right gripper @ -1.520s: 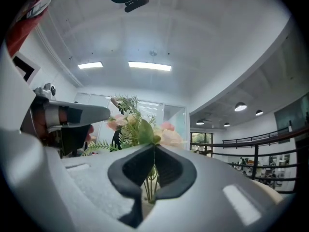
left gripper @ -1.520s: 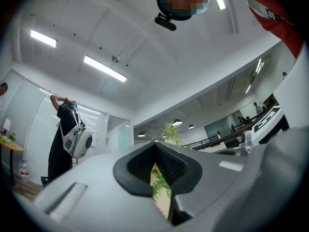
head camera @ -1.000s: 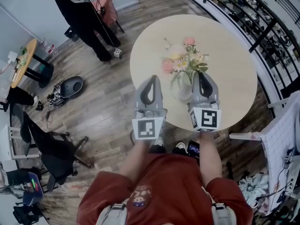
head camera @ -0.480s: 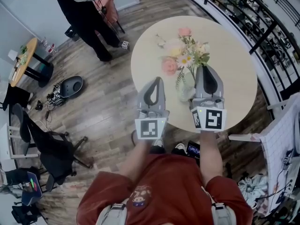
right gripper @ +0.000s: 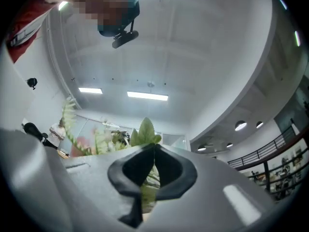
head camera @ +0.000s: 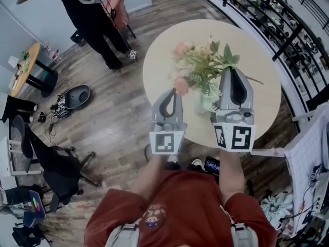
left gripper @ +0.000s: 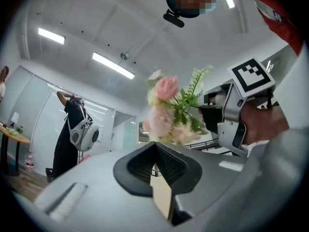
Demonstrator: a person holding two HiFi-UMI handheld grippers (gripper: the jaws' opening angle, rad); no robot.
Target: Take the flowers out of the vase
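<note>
A bunch of pink and cream flowers with green fern leaves (head camera: 198, 66) hangs above the round beige table (head camera: 257, 50). My right gripper (head camera: 230, 70) is shut on its stems, and a green leaf (right gripper: 146, 129) pokes out past the closed jaws (right gripper: 153, 146). Under the bunch stands the clear glass vase (head camera: 206, 104), partly hidden by the right gripper; where the stem ends sit I cannot tell. To the left, near the table's edge, my left gripper (head camera: 172, 90) is shut on nothing. In the left gripper view a pink rose (left gripper: 166, 88) shows above its jaws (left gripper: 155, 144).
A person in black (head camera: 95, 14) stands on the wooden floor beyond the table's left side. A small wooden side table (head camera: 25, 66), a grey dome-shaped object (head camera: 77, 94) and a black office chair (head camera: 56, 163) lie at the left. A black railing (head camera: 272, 14) curves behind the table.
My right gripper has risen with the flowers, which now hang higher over the vase and closer to the camera. The left gripper has kept still.
</note>
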